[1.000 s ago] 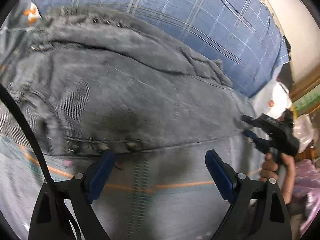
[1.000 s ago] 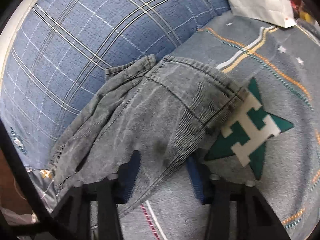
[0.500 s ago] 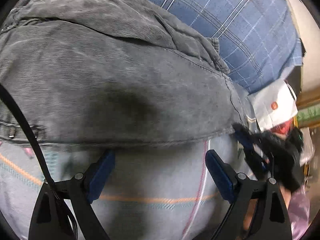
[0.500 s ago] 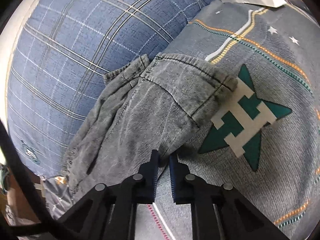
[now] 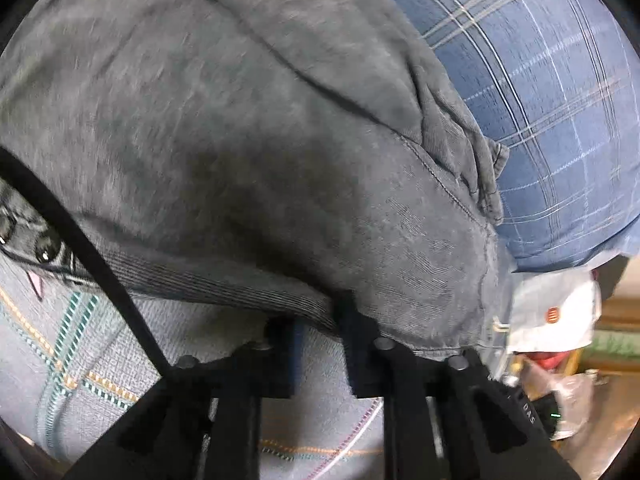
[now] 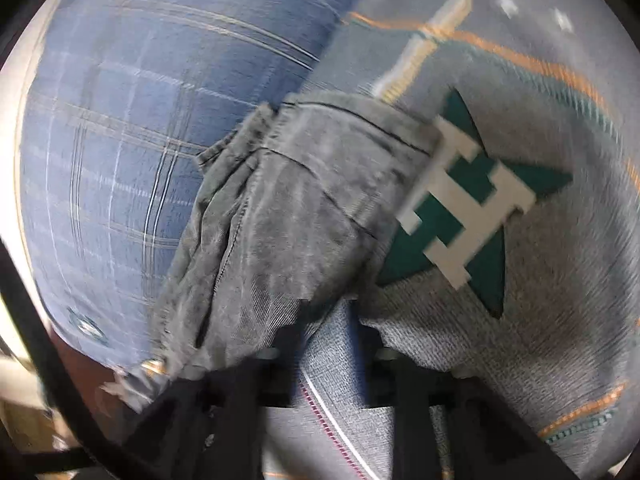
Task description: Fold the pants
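Grey corduroy pants (image 5: 240, 140) lie folded on a grey striped bedspread (image 5: 100, 360) and fill most of the left wrist view. My left gripper (image 5: 318, 332) is at their near folded edge. Its jaws are closing, and the fabric edge is pinched between the pads. In the right wrist view, the leg end of the pants (image 6: 280, 220) lies beside a green star with a white H (image 6: 472, 216). My right gripper (image 6: 330, 340) sits at the near edge of that leg. Its jaws are opening, and only the bedspread (image 6: 520, 360) shows between them.
A bulky blue plaid quilt (image 5: 540, 100) rises behind the pants and takes up the left half of the right wrist view (image 6: 140, 120). A white bag (image 5: 552, 316) lies past the pants on the right, with clutter below it.
My left gripper moved in along the pants' near edge and went from wide open to nearly shut on it. My right gripper was shut half a second ago and has now parted.
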Action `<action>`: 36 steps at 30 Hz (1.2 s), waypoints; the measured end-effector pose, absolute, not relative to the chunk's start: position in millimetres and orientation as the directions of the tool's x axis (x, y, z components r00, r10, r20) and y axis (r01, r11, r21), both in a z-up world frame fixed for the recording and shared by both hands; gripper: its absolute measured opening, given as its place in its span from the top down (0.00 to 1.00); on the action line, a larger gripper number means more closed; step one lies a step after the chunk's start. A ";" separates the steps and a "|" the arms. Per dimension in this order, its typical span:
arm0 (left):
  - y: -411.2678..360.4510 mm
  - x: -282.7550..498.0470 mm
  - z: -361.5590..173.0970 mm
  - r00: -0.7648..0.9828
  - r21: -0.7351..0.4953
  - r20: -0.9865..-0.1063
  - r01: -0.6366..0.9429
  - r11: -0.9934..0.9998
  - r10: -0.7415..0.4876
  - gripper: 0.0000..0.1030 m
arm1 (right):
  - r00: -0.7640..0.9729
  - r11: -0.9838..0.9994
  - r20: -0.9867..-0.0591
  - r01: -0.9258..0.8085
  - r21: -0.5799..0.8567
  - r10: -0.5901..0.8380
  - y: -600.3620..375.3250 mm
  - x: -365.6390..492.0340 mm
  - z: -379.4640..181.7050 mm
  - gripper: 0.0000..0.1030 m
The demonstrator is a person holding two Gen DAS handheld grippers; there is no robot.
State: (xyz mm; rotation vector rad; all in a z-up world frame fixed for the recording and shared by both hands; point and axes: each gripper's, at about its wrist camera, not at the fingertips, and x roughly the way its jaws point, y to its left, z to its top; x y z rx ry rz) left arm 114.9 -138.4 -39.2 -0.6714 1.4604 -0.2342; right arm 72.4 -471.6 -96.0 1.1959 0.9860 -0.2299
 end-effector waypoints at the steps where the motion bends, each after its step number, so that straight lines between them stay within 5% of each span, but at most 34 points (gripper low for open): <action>1: -134.9 112.4 -39.7 0.123 -0.557 -0.830 -0.242 0.794 -0.544 0.90 | 0.624 0.349 -0.699 0.606 0.715 0.350 -474.2 69.8 -100.0 0.45; 8: -149.7 105.5 -46.5 0.103 -0.598 -0.800 -0.203 0.775 -0.591 0.95 | 0.625 0.453 -0.736 0.594 0.664 0.260 -474.7 94.2 -85.9 0.43; 10: -142.8 99.1 -40.1 0.101 -0.605 -0.796 -0.177 0.776 -0.597 0.95 | 0.617 0.469 -0.756 0.612 0.636 0.220 -475.2 96.2 -84.6 0.76; 12: -141.2 95.6 -34.7 0.105 -0.607 -0.795 -0.149 0.780 -0.598 0.95 | 0.595 0.478 -0.780 0.637 0.605 0.194 -479.1 94.2 -85.4 0.96; 20: -140.6 76.1 -7.3 0.160 -0.611 -0.787 -0.064 0.789 -0.596 0.96 | 0.677 0.557 -0.732 0.579 0.596 0.079 -465.7 40.8 -18.8 0.96; 27: -129.5 60.3 -33.5 0.110 -0.574 -0.818 -0.070 0.816 -0.565 0.97 | 0.556 0.456 -0.815 0.690 0.562 0.162 -468.3 19.9 -76.7 0.97; 36: -126.3 45.3 -7.1 0.166 -0.549 -0.820 0.038 0.835 -0.547 0.89 | 0.589 0.478 -0.803 0.681 0.555 0.093 -459.4 7.8 -58.1 0.94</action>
